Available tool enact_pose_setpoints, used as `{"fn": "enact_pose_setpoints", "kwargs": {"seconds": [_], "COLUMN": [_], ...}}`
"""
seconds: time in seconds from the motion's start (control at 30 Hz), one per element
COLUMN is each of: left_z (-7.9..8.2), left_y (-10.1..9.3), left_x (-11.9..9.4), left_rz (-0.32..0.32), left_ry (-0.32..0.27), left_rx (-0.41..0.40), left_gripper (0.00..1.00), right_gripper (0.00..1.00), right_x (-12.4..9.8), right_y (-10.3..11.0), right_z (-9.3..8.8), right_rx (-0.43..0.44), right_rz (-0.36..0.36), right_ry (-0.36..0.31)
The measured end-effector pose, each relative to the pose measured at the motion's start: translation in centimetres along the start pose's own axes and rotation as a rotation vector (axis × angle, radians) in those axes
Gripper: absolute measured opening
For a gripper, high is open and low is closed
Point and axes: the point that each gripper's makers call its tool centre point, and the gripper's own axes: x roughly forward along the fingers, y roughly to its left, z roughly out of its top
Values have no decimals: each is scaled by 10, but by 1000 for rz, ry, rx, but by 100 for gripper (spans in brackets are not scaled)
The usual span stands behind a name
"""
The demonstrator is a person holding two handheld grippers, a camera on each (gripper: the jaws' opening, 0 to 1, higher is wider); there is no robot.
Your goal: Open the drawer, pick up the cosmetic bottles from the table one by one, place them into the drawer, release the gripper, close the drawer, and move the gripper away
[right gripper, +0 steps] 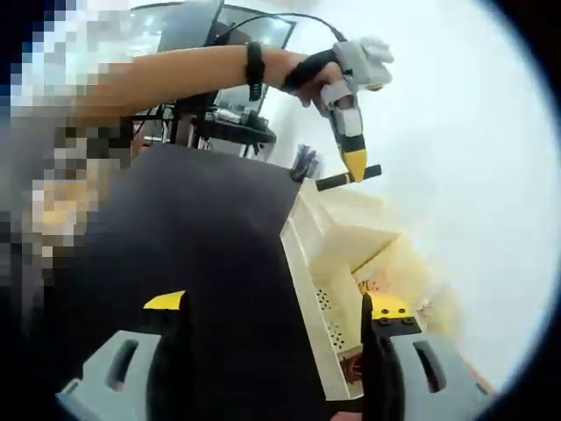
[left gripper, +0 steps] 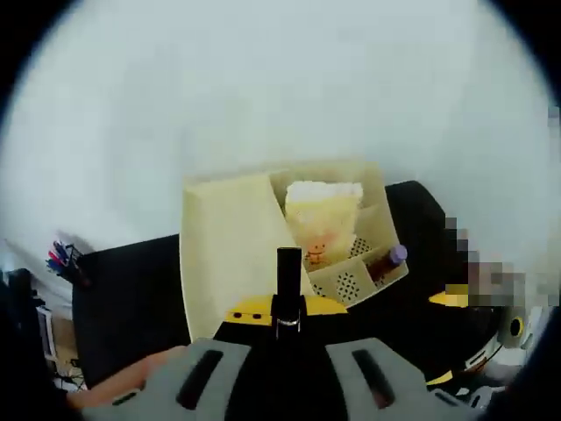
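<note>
The left hand-held gripper pinched a slim black cylindrical cosmetic bottle — base hidden — over the pale-yellow perforated plastic drawer; the right hand-held gripper stood spread above the black desk.

bottles: 2 | drawer: 1 | tools: 2

A pale yellow drawer unit looks like smooth matt plastic, with small perforated holes in the drawer walls. The tabletop is black and matt. A slim black bottle has a slight sheen. The left gripper has grey matt plastic fingers with yellow glossy tips.
</note>
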Motion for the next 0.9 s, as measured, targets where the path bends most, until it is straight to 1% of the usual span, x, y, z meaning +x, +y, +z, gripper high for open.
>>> {"fn": "enact_pose_setpoints", "kwargs": {"seconds": [0.07,0.17,0.27,0.33,0.43,0.47,0.57,0.73,0.87,0.9], "left_z": [3,6,4,3,11,14,11,13,25,25], "left_y": [-1,4,10,12,27,31,28,33,43,43], "left_x": [3,9,13,13,10,10,11,18,22,24], "left_rz": [9,35,65,85,137,142,145,175,181,180], "left_ry": [6,17,34,34,41,42,56,99,107,112], "left_rx": [2,-17,-44,-60,-87,-82,-90,-90,-101,-103], "left_gripper": [7,7,7,7,7,7,7,7,7,7], "right_gripper": [75,75,75,75,75,74,75,75,75,75], "right_x": [1,-1,-4,-6,-5,-5,-3,-1,-2,-2], "right_y": [-3,-3,-2,-3,-5,-6,-8,-11,-14,-14], "right_z": [-1,-3,-3,-2,-1,-2,-4,-7,-11,-12], "right_rx": [-2,-6,-2,-5,-8,-15,-14,-16,-9,-6], "right_rz": [1,-2,-1,-4,-6,-6,-7,-12,-16,-20], "right_ry": [5,1,-6,-9,-15,-10,2,12,12,12]}}
